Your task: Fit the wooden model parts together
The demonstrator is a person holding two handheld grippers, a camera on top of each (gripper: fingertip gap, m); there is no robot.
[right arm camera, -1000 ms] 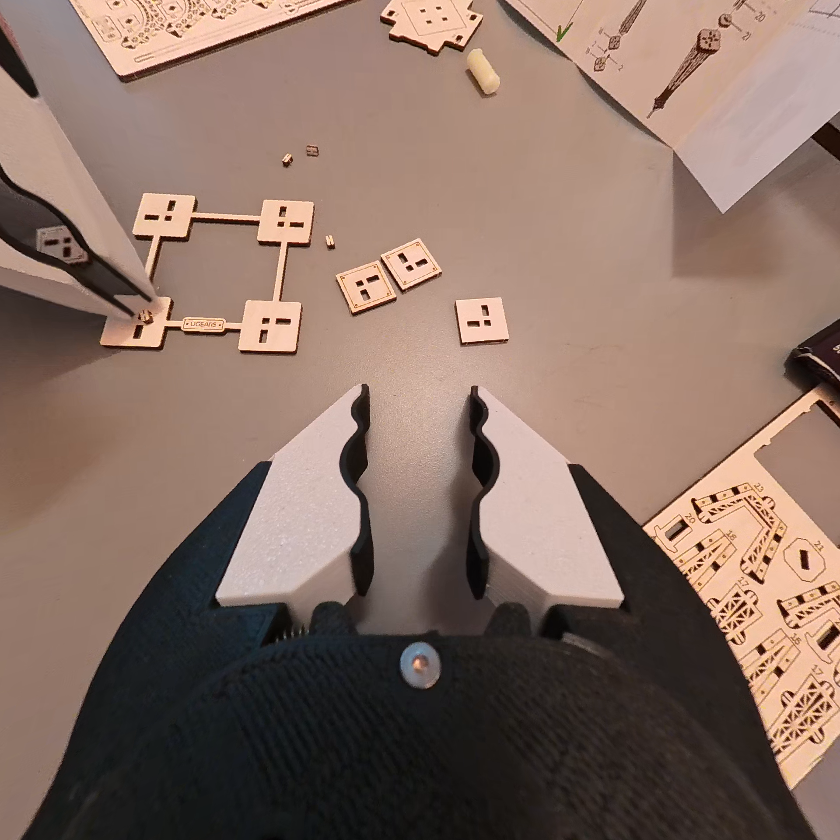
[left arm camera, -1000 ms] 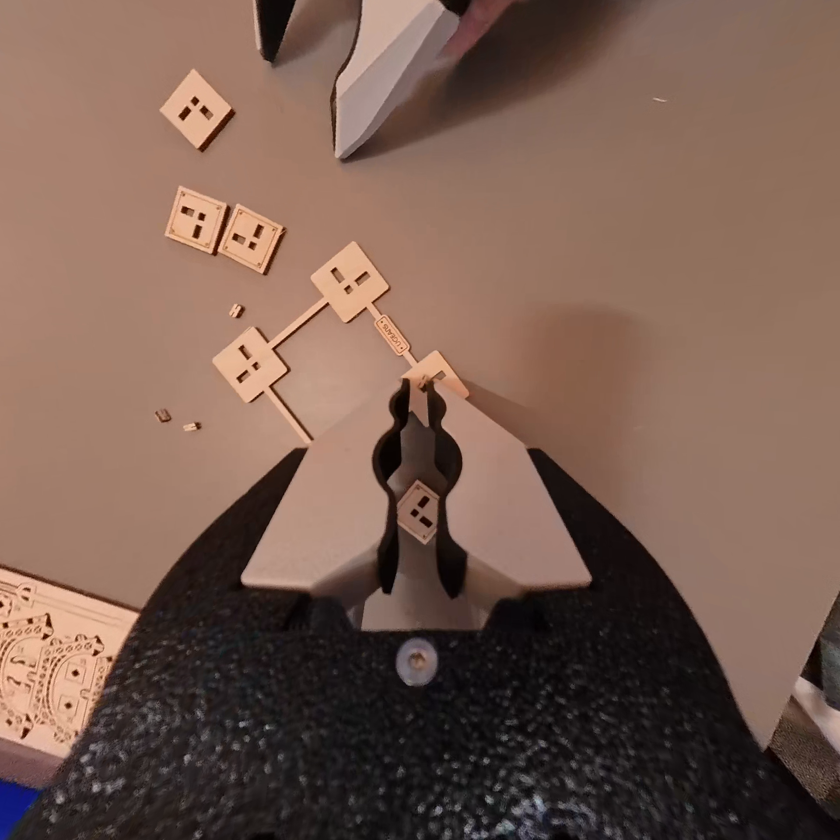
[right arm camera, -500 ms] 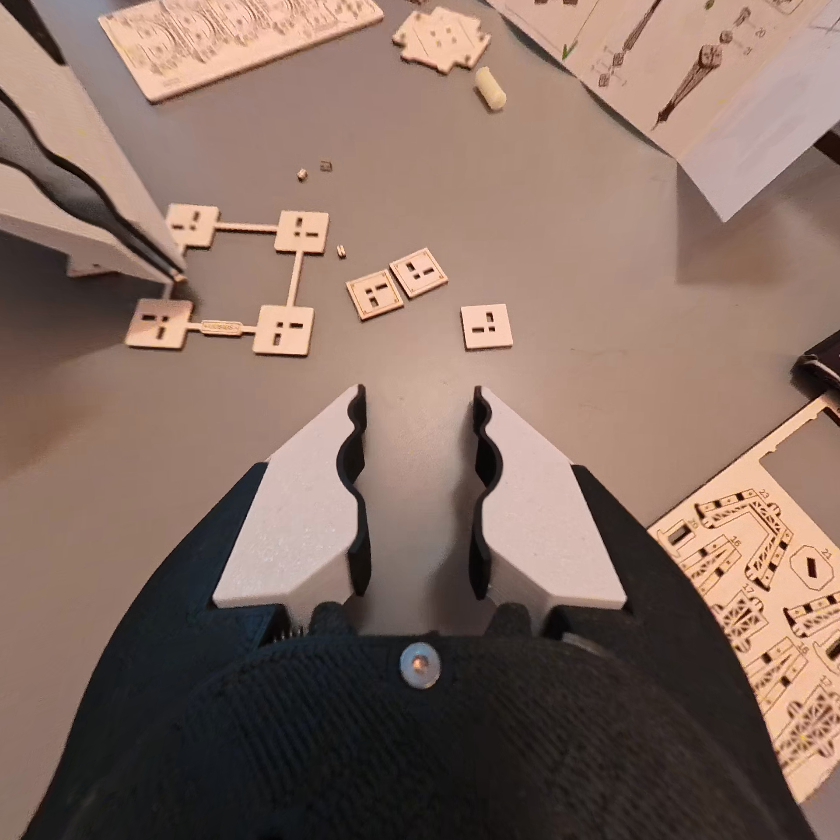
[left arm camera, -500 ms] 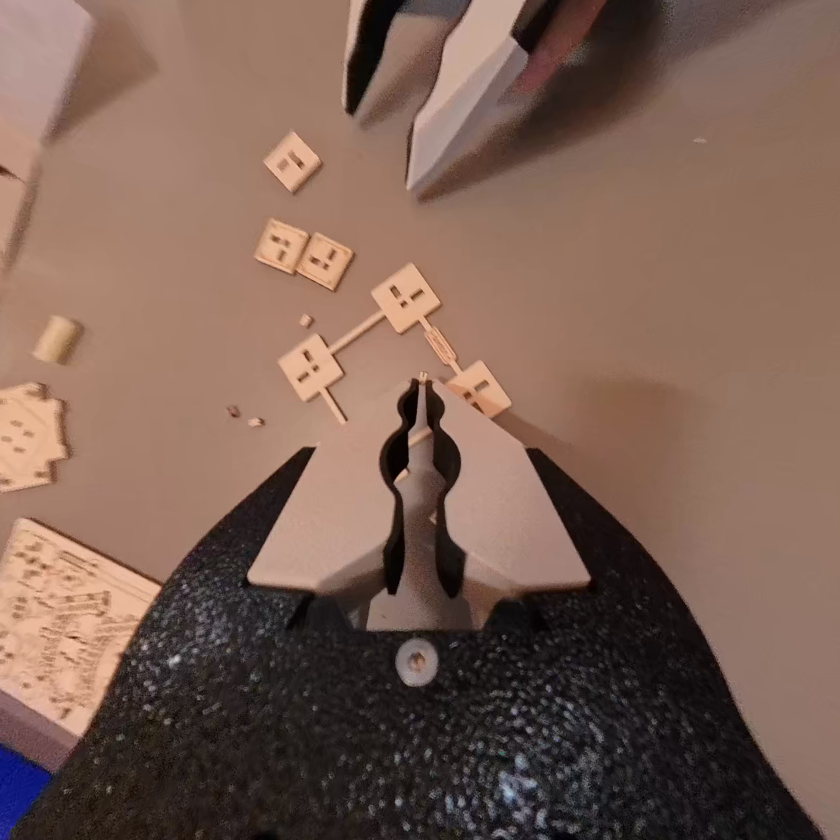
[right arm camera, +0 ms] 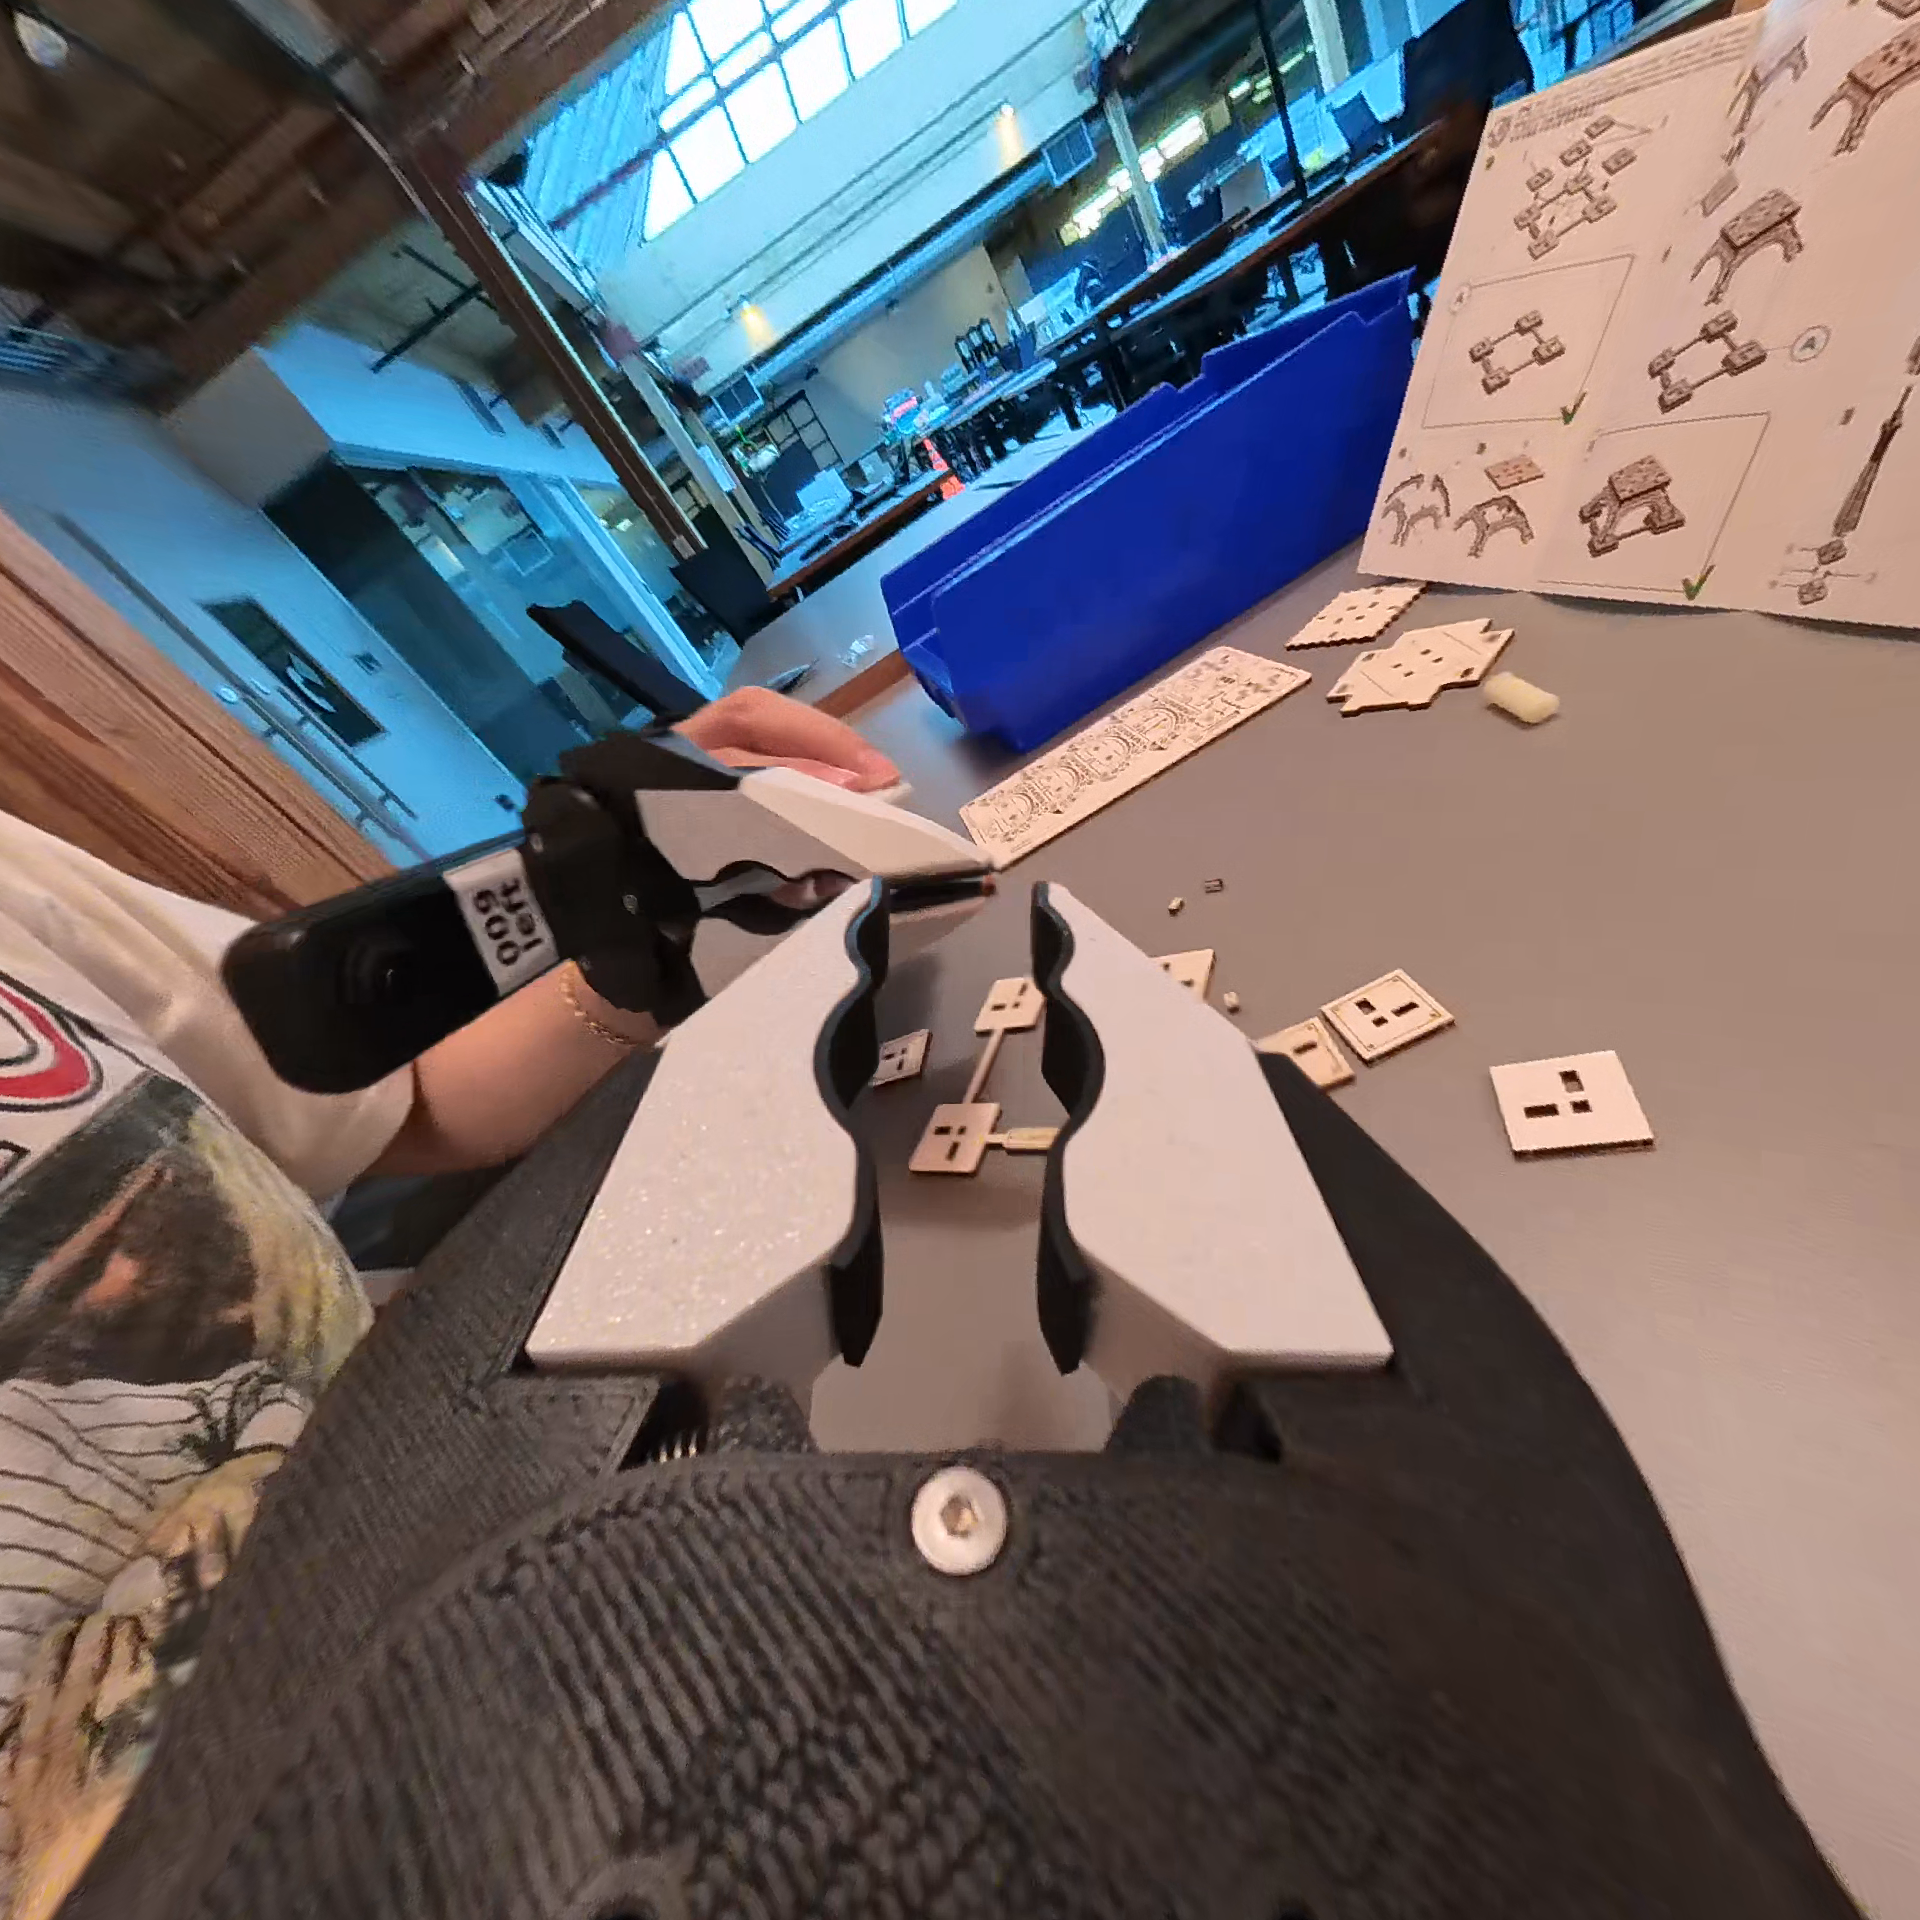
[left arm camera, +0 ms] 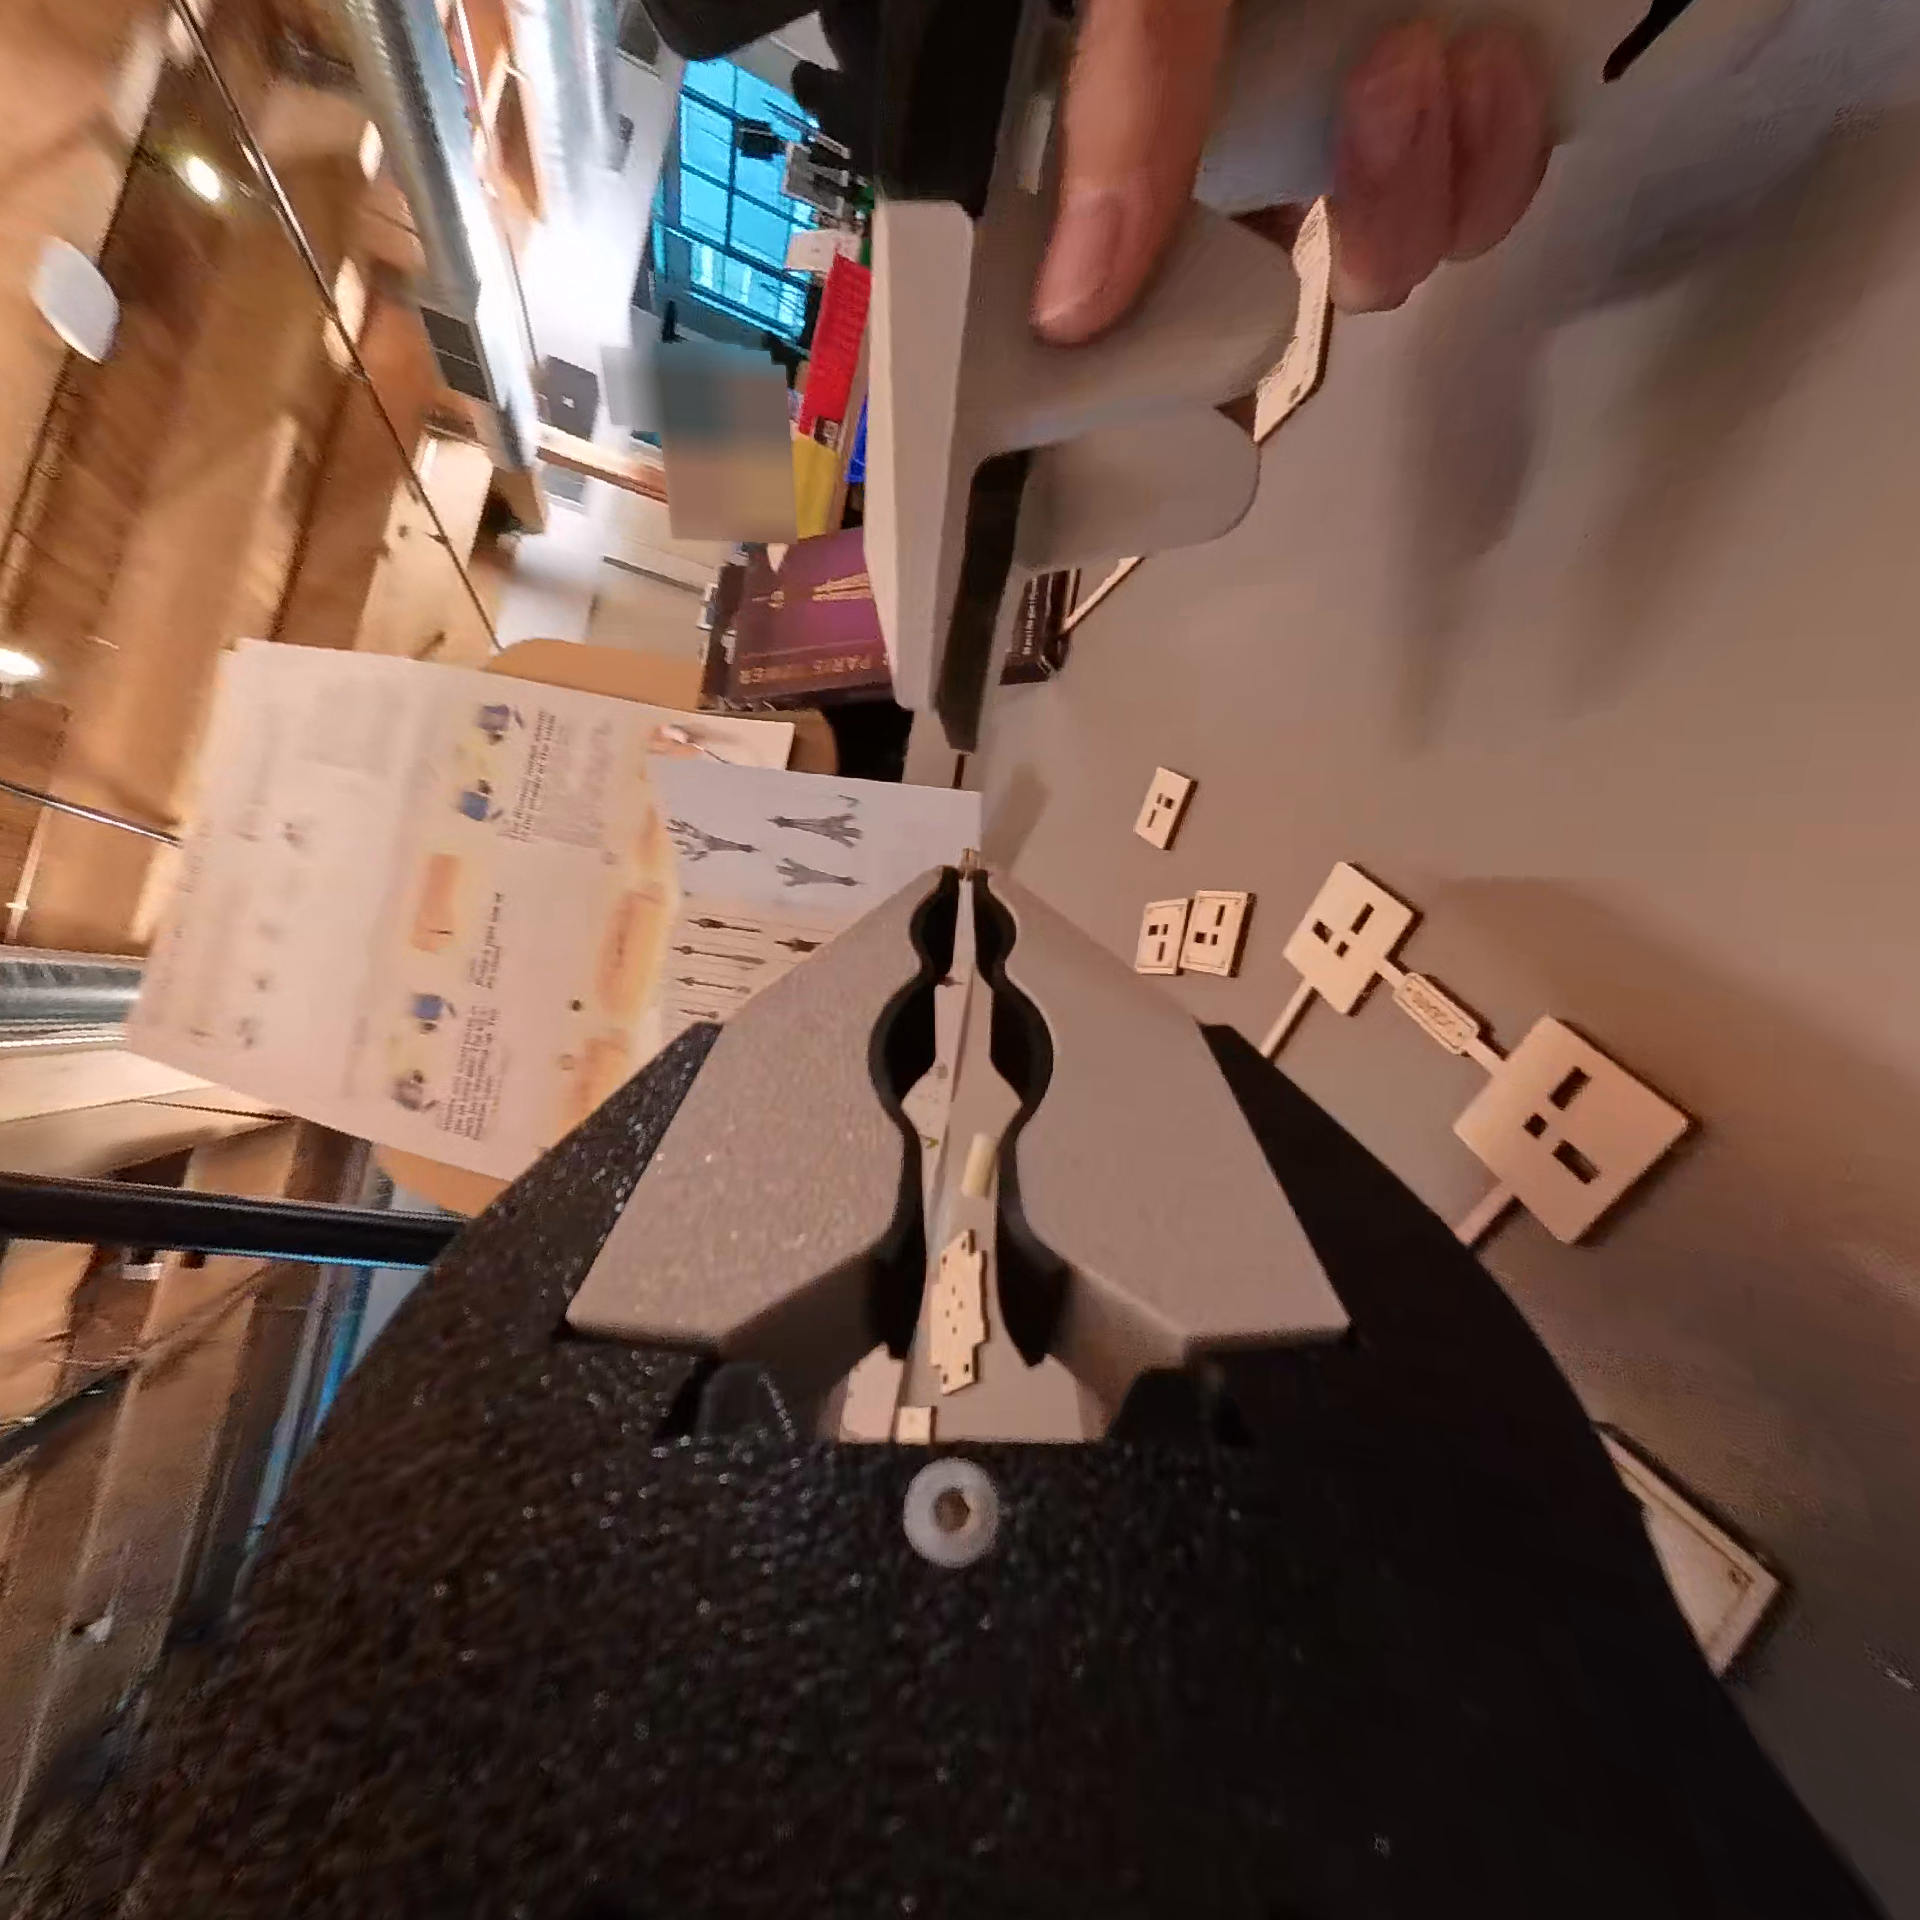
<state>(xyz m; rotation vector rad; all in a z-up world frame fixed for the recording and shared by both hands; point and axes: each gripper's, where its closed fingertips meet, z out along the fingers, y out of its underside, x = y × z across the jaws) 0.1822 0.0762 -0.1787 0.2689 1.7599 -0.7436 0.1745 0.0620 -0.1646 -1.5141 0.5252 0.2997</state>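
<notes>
My left gripper [left arm camera: 968,873] is shut on a tiny wooden peg [left arm camera: 968,858] at its tips and is rolled on its side above the table. It also shows in the right wrist view [right arm camera: 982,871], level, with its tips just beyond my right gripper [right arm camera: 956,904], which is open and empty. A wooden frame of squares joined by thin bars [right arm camera: 956,1138] lies flat under the right gripper's fingers; it also shows in the left wrist view [left arm camera: 1569,1127]. Three loose slotted squares [right arm camera: 1569,1117] lie to its right. The right gripper [left arm camera: 935,707] shows in the left wrist view, held by a hand.
An instruction sheet [right arm camera: 1683,343] stands at the back right. A blue bin [right arm camera: 1122,561], a laser-cut wooden sheet [right arm camera: 1132,738], a notched wooden plate [right arm camera: 1418,665] and a small whitish cylinder [right arm camera: 1519,696] lie behind. Tiny pegs [right arm camera: 1195,896] lie near the frame. A person's forearm [right arm camera: 468,1122] is at the left. Both grippers' tips are close together, under 4 cm apart.
The left gripper has lifted off the frame with the peg and rolled onto its side. The right gripper has tilted low and moved up to the left gripper's tips, still open.
</notes>
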